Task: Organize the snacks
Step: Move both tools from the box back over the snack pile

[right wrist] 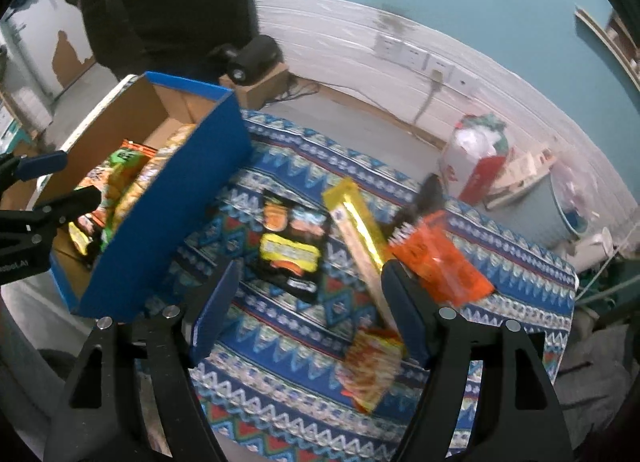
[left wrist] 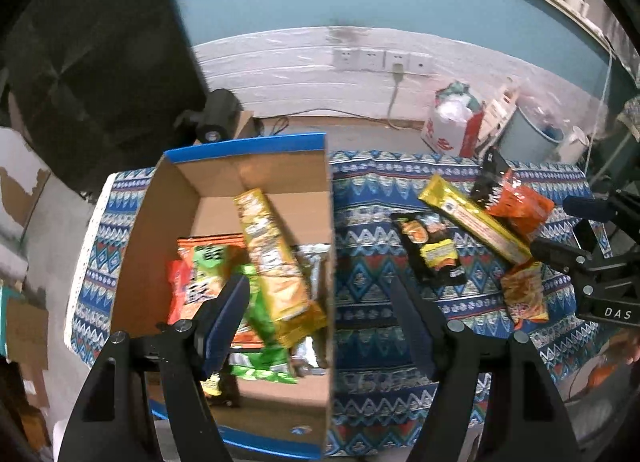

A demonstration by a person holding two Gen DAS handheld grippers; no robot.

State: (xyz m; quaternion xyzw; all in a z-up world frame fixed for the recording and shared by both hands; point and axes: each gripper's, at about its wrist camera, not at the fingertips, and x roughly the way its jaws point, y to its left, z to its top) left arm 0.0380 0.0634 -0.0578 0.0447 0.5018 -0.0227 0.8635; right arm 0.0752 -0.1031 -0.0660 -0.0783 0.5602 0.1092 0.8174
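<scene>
A blue cardboard box point(left wrist: 224, 177) point(right wrist: 172, 197) stands on the patterned cloth at the left and holds several snack packs, among them a long yellow pack point(left wrist: 272, 258) and a green bag point(left wrist: 260, 326). My left gripper point(left wrist: 320, 286) is open and empty above the box's right wall. On the cloth lie a black pack point(left wrist: 434, 250) point(right wrist: 292, 246), a long gold pack point(left wrist: 472, 217) point(right wrist: 356, 221), an orange bag point(left wrist: 520, 205) point(right wrist: 444, 258) and a small orange-yellow bag point(left wrist: 524, 298) point(right wrist: 372, 366). My right gripper point(right wrist: 312, 274) is open and empty above these.
The patterned cloth point(right wrist: 520, 286) covers a low table. Behind it are a white wall with sockets point(left wrist: 380, 59), a dark device on a carton point(left wrist: 218, 117), a red-and-white bag point(left wrist: 452, 125) and a grey bin point(right wrist: 532, 205).
</scene>
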